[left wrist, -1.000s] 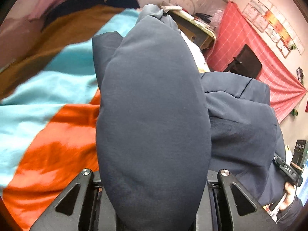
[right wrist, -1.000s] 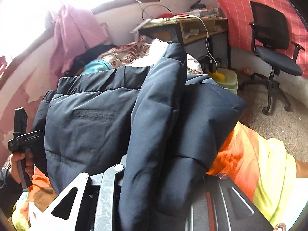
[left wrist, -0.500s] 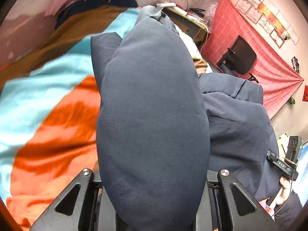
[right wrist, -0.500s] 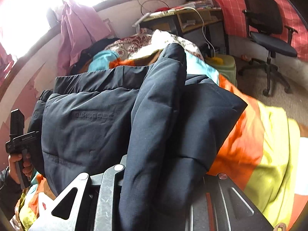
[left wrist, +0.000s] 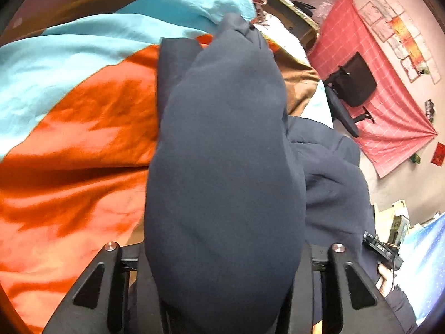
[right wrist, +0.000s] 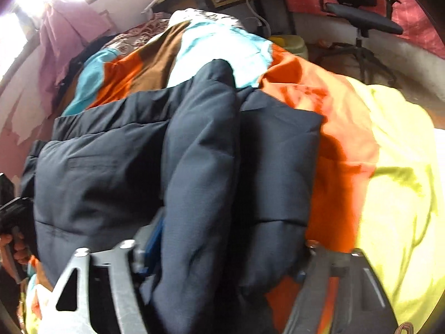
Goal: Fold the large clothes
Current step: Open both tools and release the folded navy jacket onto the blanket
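Both grippers carry a navy puffer jacket over the striped bedspread.

The left gripper (left wrist: 222,292) and right gripper (right wrist: 211,284) each pinch a bunched fold of the navy puffer jacket (right wrist: 116,172), whose long axis runs between them across the striped bedspread (left wrist: 69,139). From each gripper the bulk lies ahead, draped toward the bedspread's light-blue band; neither hand looks nearer, so laying it flat likely needs both lowering together.

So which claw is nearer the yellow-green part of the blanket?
Right. The right claw sits just beside the yellow-green patch; the left claw is across the jacket, on the side away from that patch.
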`<action>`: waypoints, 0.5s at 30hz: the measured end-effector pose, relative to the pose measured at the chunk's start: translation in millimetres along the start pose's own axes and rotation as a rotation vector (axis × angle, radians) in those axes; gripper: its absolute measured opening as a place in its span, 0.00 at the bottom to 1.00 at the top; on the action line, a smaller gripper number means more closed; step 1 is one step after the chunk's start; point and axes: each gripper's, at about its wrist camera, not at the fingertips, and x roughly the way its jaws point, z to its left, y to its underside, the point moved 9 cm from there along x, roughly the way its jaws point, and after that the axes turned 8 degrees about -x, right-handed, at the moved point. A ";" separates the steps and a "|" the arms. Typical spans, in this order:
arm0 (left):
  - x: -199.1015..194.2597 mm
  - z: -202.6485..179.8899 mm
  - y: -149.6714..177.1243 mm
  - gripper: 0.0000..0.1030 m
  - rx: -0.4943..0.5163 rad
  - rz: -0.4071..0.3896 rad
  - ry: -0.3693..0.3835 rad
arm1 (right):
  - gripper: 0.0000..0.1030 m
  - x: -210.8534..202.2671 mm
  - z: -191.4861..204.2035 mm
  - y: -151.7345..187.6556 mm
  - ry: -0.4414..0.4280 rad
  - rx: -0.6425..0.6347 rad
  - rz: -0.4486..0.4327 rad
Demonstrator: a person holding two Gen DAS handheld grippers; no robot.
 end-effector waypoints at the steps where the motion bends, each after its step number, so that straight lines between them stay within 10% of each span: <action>1: -0.7 1.8 -1.9 0.39 -0.012 -0.003 -0.011 | 0.83 -2.7 -3.8 0.1 0.033 -0.007 -0.010; 15: -49.0 5.6 15.2 0.86 0.027 -0.145 -0.213 | 1.00 -46.3 8.1 8.8 0.332 -0.212 -0.117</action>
